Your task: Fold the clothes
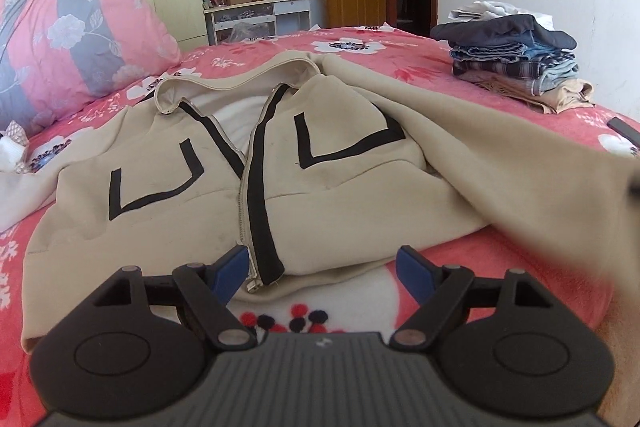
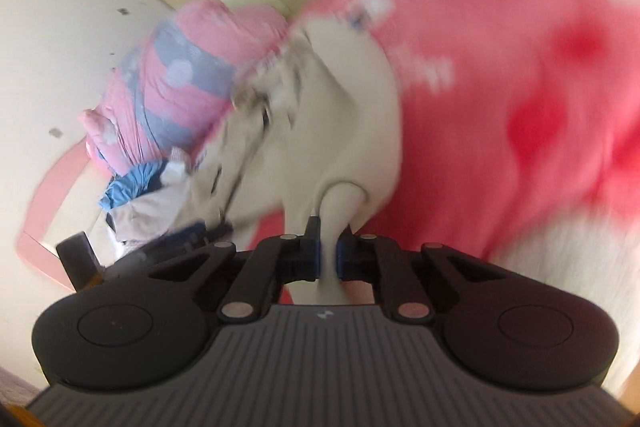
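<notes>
Two grippers work a beige zip-up fleece jacket with black stripes (image 1: 256, 183), spread front-up on the pink floral bedspread (image 1: 500, 267). Just before its hem, the left gripper (image 1: 322, 267) gapes wide, holding nothing. The right gripper (image 2: 328, 259) pinches a sleeve, raised.

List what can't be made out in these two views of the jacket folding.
- Right wrist view: motion blur smears the bedspread and the clutter beside the pillow.
- Which part of the jacket the right gripper pinches: fabric bunches there.
- Left wrist view: the jacket's right sleeve blurs out at the edge; the open left gripper hides the near hem.
- Clothes stack: lower items are hidden by those above.
</notes>
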`<state>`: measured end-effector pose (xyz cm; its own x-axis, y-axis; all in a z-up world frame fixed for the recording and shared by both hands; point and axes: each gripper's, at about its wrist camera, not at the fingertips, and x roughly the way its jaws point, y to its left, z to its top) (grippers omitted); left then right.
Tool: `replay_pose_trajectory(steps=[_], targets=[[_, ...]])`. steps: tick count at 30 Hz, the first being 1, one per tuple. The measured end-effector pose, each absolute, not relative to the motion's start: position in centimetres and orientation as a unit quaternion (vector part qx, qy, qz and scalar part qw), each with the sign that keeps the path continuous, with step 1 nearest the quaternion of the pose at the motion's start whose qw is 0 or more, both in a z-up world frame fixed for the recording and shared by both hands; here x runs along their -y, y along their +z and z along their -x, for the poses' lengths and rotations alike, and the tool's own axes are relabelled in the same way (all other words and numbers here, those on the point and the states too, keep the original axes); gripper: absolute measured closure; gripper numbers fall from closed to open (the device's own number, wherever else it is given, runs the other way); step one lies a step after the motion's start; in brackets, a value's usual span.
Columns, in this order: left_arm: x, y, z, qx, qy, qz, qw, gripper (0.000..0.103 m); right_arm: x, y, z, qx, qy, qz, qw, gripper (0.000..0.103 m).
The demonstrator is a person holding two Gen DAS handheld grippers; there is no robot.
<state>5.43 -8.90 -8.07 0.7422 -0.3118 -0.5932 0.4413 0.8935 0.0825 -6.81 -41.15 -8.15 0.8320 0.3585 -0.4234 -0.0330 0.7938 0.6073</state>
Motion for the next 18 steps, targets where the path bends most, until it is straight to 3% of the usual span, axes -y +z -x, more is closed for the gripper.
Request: replay_pose_trajectory(steps=[3, 15, 18], targets=[[9.0, -8.0, -5.6, -0.295, -0.203, -0.109, 0.927, 0.021, 43.3, -3.3, 5.4, -0.22, 0.073, -0.208, 0.95, 0.098], [5.9, -7.7, -7.1, -0.323, -0.194, -0.07, 0.924, 0.022, 54.4, 13.5, -19.4, -0.197, -0.075, 0.085, 0.974, 0.098], [3.8, -7.4, -6.7, -0.332, -0.188, -0.05, 0.923, 0.022, 57.4, 11.7, -25.4, -0.291, -0.125, 0.055, 0.947, 0.096]])
